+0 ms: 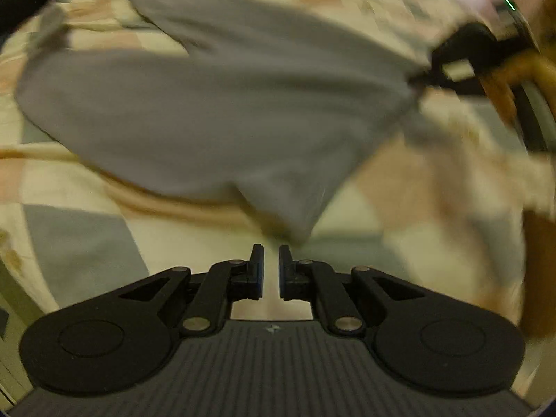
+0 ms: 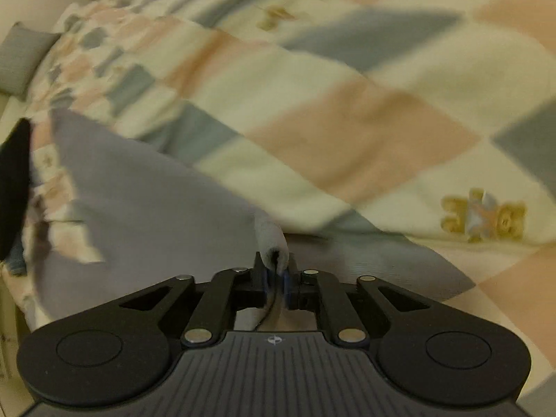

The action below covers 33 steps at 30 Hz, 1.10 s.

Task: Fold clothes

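Note:
A grey garment (image 1: 222, 104) is stretched in the air over a patchwork quilt (image 1: 80, 243). In the left wrist view its lowest corner hangs just beyond my left gripper (image 1: 271, 253), which stands open by a narrow gap with nothing between the fingers. At the upper right of that view my right gripper (image 1: 458, 66) pulls the cloth's far corner taut. The right wrist view shows my right gripper (image 2: 276, 271) shut on a rolled edge of the grey garment (image 2: 146, 208), which spreads away to the left. Both views are motion-blurred.
The quilt (image 2: 347, 121) has cream, pink and blue-grey squares with bear prints and covers the whole bed. A grey pillow (image 2: 21, 59) lies at the far left. A black shape (image 2: 14, 180) crosses the left edge. A hand (image 1: 514, 76) holds the right gripper.

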### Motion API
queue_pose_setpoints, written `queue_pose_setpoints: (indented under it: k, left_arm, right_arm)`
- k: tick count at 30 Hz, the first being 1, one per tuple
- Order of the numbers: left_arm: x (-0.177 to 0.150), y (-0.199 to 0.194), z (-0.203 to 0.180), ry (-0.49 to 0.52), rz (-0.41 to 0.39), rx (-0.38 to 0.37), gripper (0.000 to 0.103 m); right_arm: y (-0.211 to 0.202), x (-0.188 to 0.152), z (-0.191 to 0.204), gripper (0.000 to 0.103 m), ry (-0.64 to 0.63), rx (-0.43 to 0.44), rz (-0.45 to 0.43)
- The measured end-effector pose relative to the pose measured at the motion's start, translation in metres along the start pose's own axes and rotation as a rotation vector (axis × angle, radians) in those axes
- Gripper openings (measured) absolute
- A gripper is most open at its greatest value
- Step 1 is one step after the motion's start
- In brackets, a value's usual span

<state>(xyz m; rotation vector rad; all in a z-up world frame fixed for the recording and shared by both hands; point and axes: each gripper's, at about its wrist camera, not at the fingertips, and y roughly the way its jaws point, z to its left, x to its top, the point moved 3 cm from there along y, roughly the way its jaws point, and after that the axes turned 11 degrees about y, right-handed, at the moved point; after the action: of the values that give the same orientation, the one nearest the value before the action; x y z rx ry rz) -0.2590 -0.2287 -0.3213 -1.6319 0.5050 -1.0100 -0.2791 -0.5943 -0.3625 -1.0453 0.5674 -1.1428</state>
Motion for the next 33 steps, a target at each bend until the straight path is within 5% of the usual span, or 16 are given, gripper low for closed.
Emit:
queue_pose_setpoints:
  k: [3,5,9,15,20,22,23,24,33]
  left_arm:
    - [-0.031,0.011,-0.026,0.174,-0.01,0.064,0.008]
    - [-0.034,0.006,-0.041,0.329,-0.052,0.151,0.018]
    - [-0.004,0.034,-0.046,0.677,-0.17,0.304,0.024]
    - [-0.043,0.081,-0.079,1.369,-0.347,0.477,0.031]
    - [-0.042,0.092,-0.075,1.445,-0.438,0.546,0.031]
    - [-0.037,0.091,-0.074,1.448,-0.468,0.522,0.018]
    - [-0.035,0.089,-0.074,1.444,-0.472,0.483,0.004]
    - [-0.034,0.082,-0.075,1.43,-0.481,0.436,0.003]
    - [-0.016,0.029,-0.104,1.329,-0.553,0.144,0.001]
  right_arm:
    - [0.015,0.001,-0.017,0.033,0.071,0.04,-0.007]
    - [0.014,0.002,-0.026,0.05,0.109,0.084,-0.027]
    - [0.02,0.007,-0.036,0.053,0.164,0.134,-0.039]
    - [0.035,0.005,-0.047,0.053,0.203,0.175,0.006]
    - [0.043,0.005,-0.049,0.053,0.258,0.238,0.031]
    - [0.049,0.007,-0.047,0.05,0.279,0.253,0.038]
    - [0.05,0.009,-0.046,0.026,0.275,0.255,0.034]
    - [0.049,0.01,-0.043,0.006,0.265,0.256,0.027]
    - [-0.019,0.018,-0.036,0.004,0.167,0.23,-0.055]
